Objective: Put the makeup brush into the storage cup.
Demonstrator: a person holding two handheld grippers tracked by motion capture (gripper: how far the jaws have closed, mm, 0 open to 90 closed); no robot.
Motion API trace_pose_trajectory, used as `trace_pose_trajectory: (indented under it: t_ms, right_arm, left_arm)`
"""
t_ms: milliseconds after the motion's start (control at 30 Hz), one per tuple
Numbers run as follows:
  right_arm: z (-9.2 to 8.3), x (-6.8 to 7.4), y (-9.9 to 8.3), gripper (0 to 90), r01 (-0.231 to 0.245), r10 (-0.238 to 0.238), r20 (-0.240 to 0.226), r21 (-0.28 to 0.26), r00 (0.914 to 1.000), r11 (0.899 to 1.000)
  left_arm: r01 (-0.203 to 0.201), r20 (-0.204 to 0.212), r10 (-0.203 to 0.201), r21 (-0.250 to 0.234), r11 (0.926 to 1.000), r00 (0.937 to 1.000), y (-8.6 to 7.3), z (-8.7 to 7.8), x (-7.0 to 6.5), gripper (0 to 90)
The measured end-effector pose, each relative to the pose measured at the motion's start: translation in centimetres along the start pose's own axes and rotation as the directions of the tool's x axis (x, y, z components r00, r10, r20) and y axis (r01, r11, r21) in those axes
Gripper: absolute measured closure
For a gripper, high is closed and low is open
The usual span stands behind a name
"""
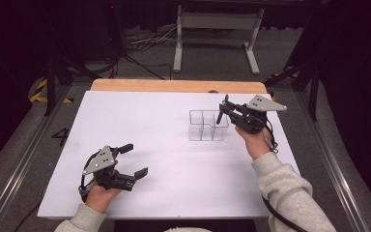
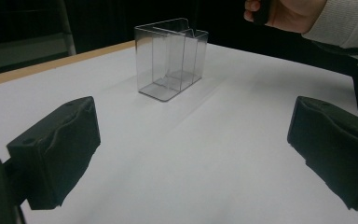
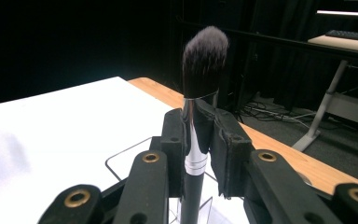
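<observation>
A makeup brush (image 3: 204, 56) with dark bristles and a silver ferrule stands upright, bristles up, with my right gripper (image 3: 198, 125) shut on its ferrule. In the high view the right gripper (image 1: 226, 110) holds the brush (image 1: 221, 112) over the right end of a clear acrylic organizer (image 1: 206, 125) with several compartments. The brush handle's lower end hangs at the organizer's top rim (image 3: 121, 158). My left gripper (image 1: 134, 160) rests near the table's front left, open, with nothing between its jaws. From the left gripper view (image 2: 191, 144) the organizer (image 2: 170, 58) stands empty farther off.
A white sheet (image 1: 164, 159) covers the table, with a wooden strip (image 1: 174, 86) along the far edge. Beyond the table are a white desk frame (image 1: 217, 29) and cables (image 1: 145, 43) on the floor. The person's right hand (image 2: 284, 11) shows above the organizer.
</observation>
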State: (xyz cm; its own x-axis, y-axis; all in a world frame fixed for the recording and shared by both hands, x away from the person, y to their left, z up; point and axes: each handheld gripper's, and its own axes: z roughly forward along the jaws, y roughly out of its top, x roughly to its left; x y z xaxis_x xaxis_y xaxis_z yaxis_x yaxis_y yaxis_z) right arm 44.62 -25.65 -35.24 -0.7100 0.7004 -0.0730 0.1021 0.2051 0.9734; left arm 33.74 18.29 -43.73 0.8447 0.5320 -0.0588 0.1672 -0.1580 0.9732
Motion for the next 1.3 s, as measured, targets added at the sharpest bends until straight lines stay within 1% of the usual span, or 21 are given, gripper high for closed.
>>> trace_pose_trajectory:
  t_ms: [200,433,467,567,700,1067,1100,1233,1300]
  right_arm:
    - [0.2,-0.2,-0.6,76.1,-0.004,0.004,0.0,0.013,1.0,1.0]
    - [0.5,0.0,-1.0,76.1,-0.004,0.004,-0.001,0.03,1.0,1.0]
    - [0.6,-0.1,-1.1,76.1,0.003,-0.003,-0.001,0.031,1.0,1.0]
    - [0.7,-0.2,-1.2,76.1,0.0,0.0,-0.004,0.038,1.0,0.999]
    - [0.8,0.0,-1.4,76.1,0.001,-0.001,-0.008,0.05,1.0,0.999]
    - [0.8,0.2,-1.4,75.7,0.002,-0.001,-0.016,0.054,0.9999,0.999]
    - [0.7,0.2,-1.4,74.2,0.001,-0.001,-0.016,0.051,0.9999,0.999]
    - [0.3,0.3,-1.2,52.7,-0.021,0.021,-0.01,0.029,0.9997,0.999]
    - [0.0,0.2,-1.0,42.1,-0.026,0.026,-0.015,0.015,0.9995,1.0]
  left_arm:
    - [0.0,0.002,0.0,-0.001,1.0,1.0,0.0,0.0,0.0,3.0]
    - [0.004,0.006,-0.004,-0.004,1.0,1.0,-0.1,0.1,0.0,3.0]
    - [0.006,0.006,-0.006,-0.004,1.0,1.0,-0.1,0.2,0.0,3.0]
    - [0.005,0.008,-0.005,0.004,1.0,1.0,-0.1,0.2,-0.1,3.0]
    - [0.009,0.009,-0.009,0.003,1.0,0.9999,-0.1,0.2,-0.1,3.0]
    - [0.007,0.006,-0.007,0.004,1.0,1.0,-0.1,0.2,0.0,3.1]
    - [0.007,0.007,-0.007,0.002,1.0,1.0,-0.1,0.2,0.0,3.0]
    - [0.009,0.007,-0.009,0.0,1.0,0.9999,0.0,0.3,0.1,3.0]
    - [0.009,0.01,-0.009,0.001,1.0,0.9999,0.0,0.5,0.2,3.0]
